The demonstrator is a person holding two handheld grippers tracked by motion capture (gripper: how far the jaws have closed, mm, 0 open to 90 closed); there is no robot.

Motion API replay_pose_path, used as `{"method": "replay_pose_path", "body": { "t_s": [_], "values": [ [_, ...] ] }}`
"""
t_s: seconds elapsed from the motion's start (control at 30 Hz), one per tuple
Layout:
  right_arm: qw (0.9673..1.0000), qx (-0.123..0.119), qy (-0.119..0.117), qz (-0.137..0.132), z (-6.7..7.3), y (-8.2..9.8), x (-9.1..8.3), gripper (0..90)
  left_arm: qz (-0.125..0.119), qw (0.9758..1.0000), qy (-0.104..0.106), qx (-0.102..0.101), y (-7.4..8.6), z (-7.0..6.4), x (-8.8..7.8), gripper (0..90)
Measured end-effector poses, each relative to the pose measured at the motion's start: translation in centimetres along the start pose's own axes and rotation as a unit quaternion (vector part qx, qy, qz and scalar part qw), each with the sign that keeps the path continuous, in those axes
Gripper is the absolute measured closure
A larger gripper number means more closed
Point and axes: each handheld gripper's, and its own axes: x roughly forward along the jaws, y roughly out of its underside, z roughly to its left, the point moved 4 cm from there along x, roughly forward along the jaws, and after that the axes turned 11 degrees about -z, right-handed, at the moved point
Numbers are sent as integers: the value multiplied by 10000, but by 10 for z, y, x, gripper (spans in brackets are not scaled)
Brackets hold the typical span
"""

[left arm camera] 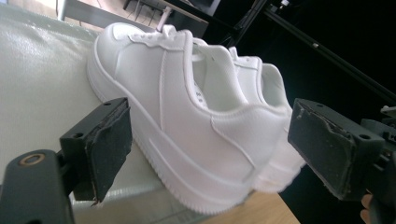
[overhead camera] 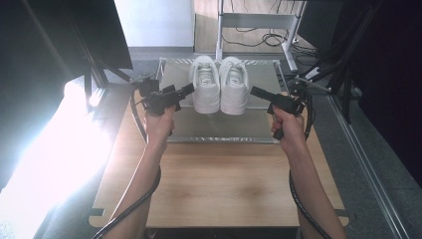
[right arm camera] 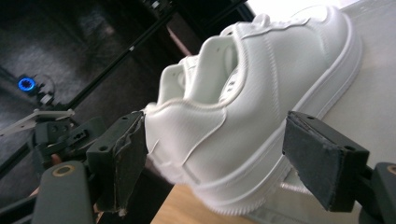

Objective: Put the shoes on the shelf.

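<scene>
A pair of white sneakers is sitting side by side on a grey metal tray [overhead camera: 219, 130] at the far end of the wooden bench [overhead camera: 219, 184], toes pointing away from the person and heels hanging just past the tray's near part. The left sneaker [overhead camera: 205, 84] and the right sneaker [overhead camera: 234, 84] are touching or nearly touching along their inner sides. The person's left hand [overhead camera: 159, 124] is holding the left gripper [overhead camera: 188, 89] just beside the outer side of the left sneaker, near its heel; in the left gripper view its jaws are standing wide open, one on each side of the pair's heels, gripping nothing, with the sneaker's side wall [left arm camera: 187, 126] lying between them but farther off. The right hand [overhead camera: 287, 124] is holding the right gripper [overhead camera: 255, 91] just beside the outer side of the right sneaker, also near the heel. In the right gripper view its jaws are likewise spread wide and holding nothing, framing the heel of the right sneaker [right arm camera: 224, 126], with the left gripper showing dimly beyond at the lower left. A black cable [overhead camera: 298, 199] is trailing down from each gripper along the forearms.
</scene>
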Motion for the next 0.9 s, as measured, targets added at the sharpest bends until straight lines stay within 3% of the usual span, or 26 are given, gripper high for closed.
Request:
{"method": "replay_pose_path", "body": {
  "t_s": [0.27, 0.43, 0.63, 0.9],
  "values": [
    [9996, -188, -122, 189, 4, 15, -18, 190, 28, 9998, 149, 120, 19, -2, -22, 101],
    [9992, -271, -130, 264, 2, 25, -28, 178, 178, 9989, 191, 393, 33, -1, -35, 83],
    [9988, -368, -28, 321, -7, 38, -43, 162, 265, 9965, 249, 751, 51, 1, -50, 58],
    [9975, -545, 127, 427, -24, 54, -67, 151, 424, 9940, 234, 986, 73, 9, -68, 50]
  ]
}}
